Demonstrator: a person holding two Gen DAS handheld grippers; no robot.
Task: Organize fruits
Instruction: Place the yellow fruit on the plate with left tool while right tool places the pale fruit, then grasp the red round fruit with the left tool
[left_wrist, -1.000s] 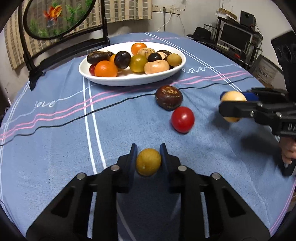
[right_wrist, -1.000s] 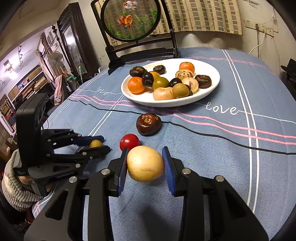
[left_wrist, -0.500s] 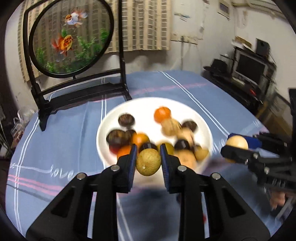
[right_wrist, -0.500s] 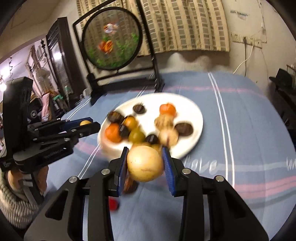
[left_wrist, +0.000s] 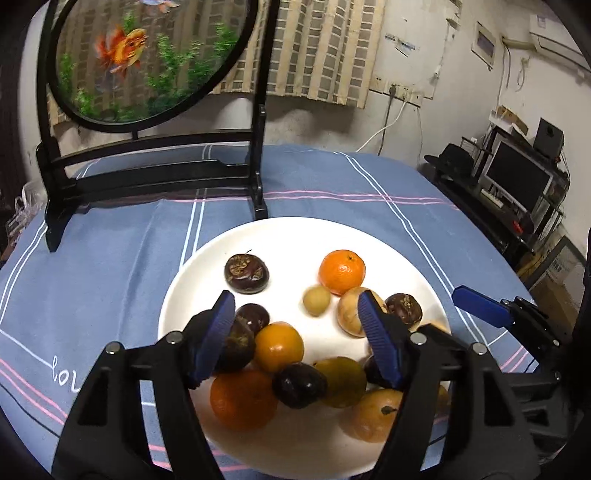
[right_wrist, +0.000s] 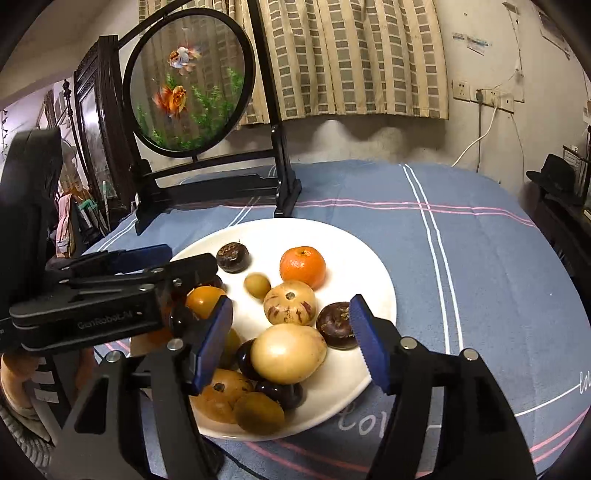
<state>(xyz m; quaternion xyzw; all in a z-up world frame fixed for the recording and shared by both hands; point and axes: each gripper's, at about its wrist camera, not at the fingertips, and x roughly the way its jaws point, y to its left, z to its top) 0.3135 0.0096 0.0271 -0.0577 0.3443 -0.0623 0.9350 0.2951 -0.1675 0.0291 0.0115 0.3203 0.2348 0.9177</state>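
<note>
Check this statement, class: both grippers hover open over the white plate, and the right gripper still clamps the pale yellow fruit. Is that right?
Not quite. The right gripper grips nothing: its jaws stand wide apart, and the pale yellow fruit lies on the pile in the white plate, as the right wrist view shows. The left gripper is open over the plate too.

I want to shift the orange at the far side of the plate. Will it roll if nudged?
Probably. The orange looks round and sits on bare plate, free on its far side. Its skin looks dimpled, so the tongs should grip it.
</note>
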